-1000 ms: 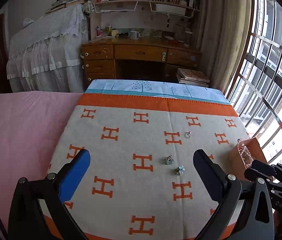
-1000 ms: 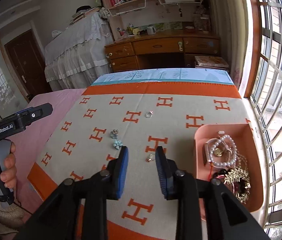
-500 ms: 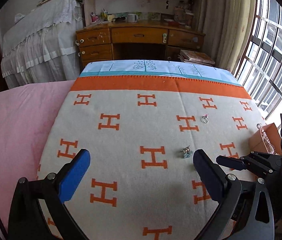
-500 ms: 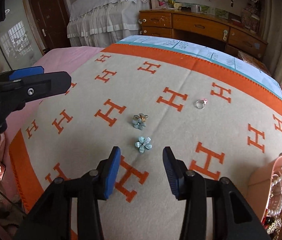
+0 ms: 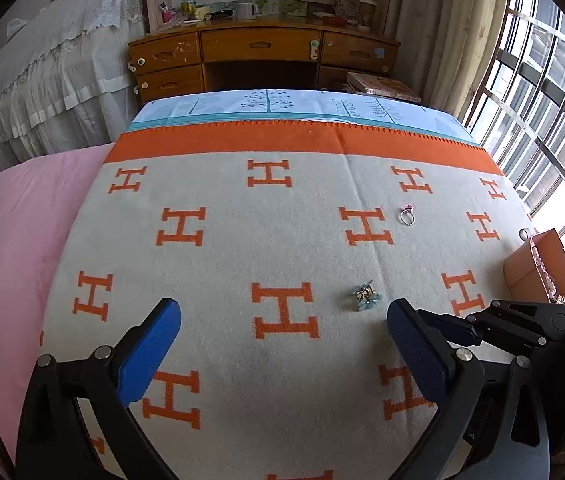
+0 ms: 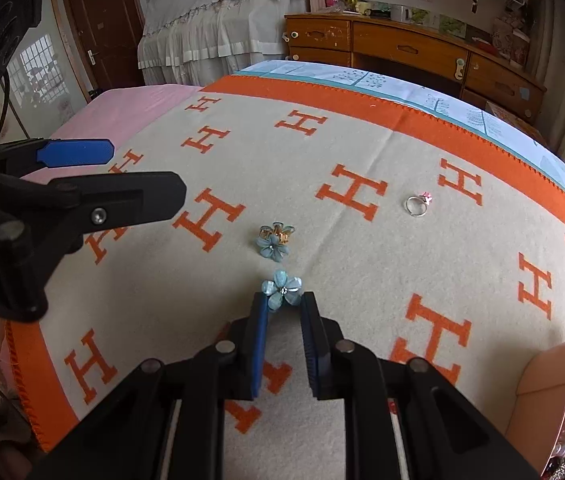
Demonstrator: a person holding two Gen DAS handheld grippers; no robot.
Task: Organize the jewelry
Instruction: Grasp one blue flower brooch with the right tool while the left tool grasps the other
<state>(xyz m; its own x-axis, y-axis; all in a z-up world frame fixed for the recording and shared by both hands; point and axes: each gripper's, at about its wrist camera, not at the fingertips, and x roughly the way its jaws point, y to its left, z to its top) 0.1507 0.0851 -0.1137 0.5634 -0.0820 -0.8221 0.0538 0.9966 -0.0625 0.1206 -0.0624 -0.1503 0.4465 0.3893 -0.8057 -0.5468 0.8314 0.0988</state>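
A pale blue flower earring [image 6: 282, 290] lies on the H-patterned blanket [image 6: 362, 152], caught between the tips of my right gripper [image 6: 282, 304]. Its jaws are closing and the pads touch the petals on both sides. Just beyond lies a second blue flower piece with a gold clasp [image 6: 275, 240], also in the left wrist view [image 5: 365, 297]. A silver ring with a pink stone [image 6: 417, 204] rests farther right [image 5: 406, 216]. My left gripper [image 5: 282, 332] hangs open over the blanket with nothing between its fingers.
A peach box [image 6: 546, 380] with pearls and other jewelry stands at the blanket's right edge [image 5: 530, 268]. Pink bedding [image 5: 14, 232] lies to the left. A wooden desk [image 5: 262, 48] stands past the bed, with windows on the right.
My right gripper's jaws have narrowed onto the nearer blue flower, which lay free ahead of them before. The left gripper has sunk closer to the blanket.
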